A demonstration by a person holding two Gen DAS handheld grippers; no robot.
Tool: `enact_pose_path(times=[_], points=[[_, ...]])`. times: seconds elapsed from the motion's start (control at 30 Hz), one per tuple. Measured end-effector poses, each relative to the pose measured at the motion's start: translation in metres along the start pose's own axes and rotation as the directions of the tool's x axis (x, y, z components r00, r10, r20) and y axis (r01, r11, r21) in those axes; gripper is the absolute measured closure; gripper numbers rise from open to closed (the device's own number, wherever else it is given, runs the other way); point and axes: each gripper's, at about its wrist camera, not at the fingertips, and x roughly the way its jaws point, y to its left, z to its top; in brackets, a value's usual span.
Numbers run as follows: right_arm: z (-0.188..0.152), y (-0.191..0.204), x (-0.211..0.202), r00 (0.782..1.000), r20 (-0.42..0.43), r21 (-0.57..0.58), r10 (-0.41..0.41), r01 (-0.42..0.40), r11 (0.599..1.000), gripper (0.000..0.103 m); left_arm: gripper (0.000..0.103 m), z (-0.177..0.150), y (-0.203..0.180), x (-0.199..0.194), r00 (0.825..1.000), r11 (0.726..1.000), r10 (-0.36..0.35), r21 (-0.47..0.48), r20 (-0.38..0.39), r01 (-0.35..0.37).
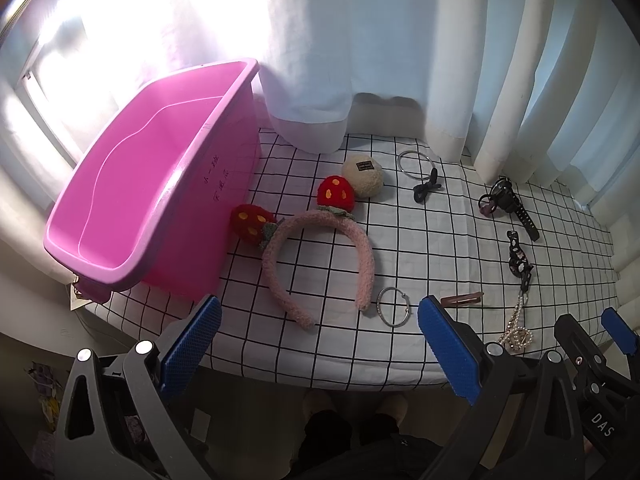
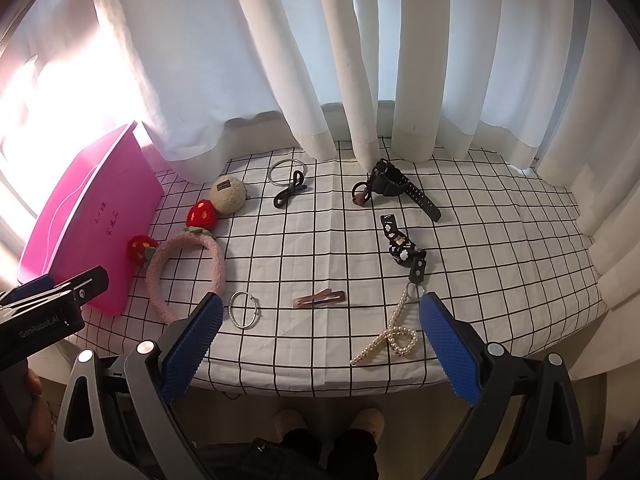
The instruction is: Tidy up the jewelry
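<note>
Bin interior shows only from left wrist.

The glossy pink plastic bin looks smooth. The fuzzy pink plush headband carries two red felted strawberries. Two thin silver metal bangles shine. The white grid-printed cloth over the table is matt, the pearl-beaded hair clip lustrous.
</note>
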Motion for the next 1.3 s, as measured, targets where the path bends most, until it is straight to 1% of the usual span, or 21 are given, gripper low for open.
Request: enact_pose_path(times=[0.13,0.27,0.43,0.53,0.67,0.77,0.9,1.0,1.13,1.2,1.3], points=[[-0.004,-0.005,0.003,1.0,-0.007,0.017,0.01,-0.01,1.0,0.009,0.006,-0.006,-0.003,0.005,1.0,1.0,-0.002,-0.002,-0.013,0.002],[-0.013,-0.016,0.011,0.999,-0.036,0.048,0.032,-0.03,0.998,0.009,0.006,-0.015,-0.002,0.016,0.999,1.0,-0.01,-0.019,-0.038,0.01],[-0.028,-0.03,0.024,0.997,-0.068,0.064,0.045,-0.041,0.997,0.009,0.006,-0.029,0.004,0.035,0.998,0.998,0.035,-0.043,-0.049,-0.037],[-0.036,-0.039,0.033,0.996,-0.078,0.061,0.05,-0.046,0.997,0.009,0.006,-0.037,0.007,0.049,0.998,0.998,0.025,-0.06,-0.066,-0.029],[-0.044,-0.056,0.046,0.996,-0.082,0.071,0.033,-0.028,0.997,0.009,0.006,-0.048,0.005,0.07,0.996,0.997,0.038,-0.071,-0.087,-0.044],[-0.048,-0.072,0.056,0.996,-0.09,0.075,0.018,-0.011,0.997,0.009,0.006,-0.053,0.002,0.083,0.996,0.996,0.027,-0.078,-0.09,-0.034],[-0.055,-0.093,0.074,0.993,-0.115,0.102,0.001,0.011,0.995,0.009,0.006,-0.058,-0.008,0.098,0.996,0.997,0.033,-0.063,-0.081,-0.038],[-0.059,-0.098,0.089,0.99,-0.137,0.088,-0.01,0.022,0.996,0.009,0.006,-0.061,-0.014,0.109,0.995,0.998,0.035,-0.056,-0.089,-0.04],[-0.064,-0.1,0.112,0.984,-0.178,0.087,0.006,0.01,0.996,0.009,0.006,-0.06,-0.019,0.123,0.995,0.997,0.028,-0.075,-0.099,-0.036],[-0.065,-0.1,0.121,0.982,-0.187,0.095,0.03,-0.012,0.995,0.009,0.006,-0.058,-0.021,0.128,0.994,0.996,0.032,-0.085,-0.103,-0.041],[-0.066,-0.099,0.129,0.98,-0.194,0.1,0.042,-0.023,0.995,0.009,0.006,-0.054,-0.024,0.135,0.994,0.994,0.045,-0.094,-0.1,-0.054]])
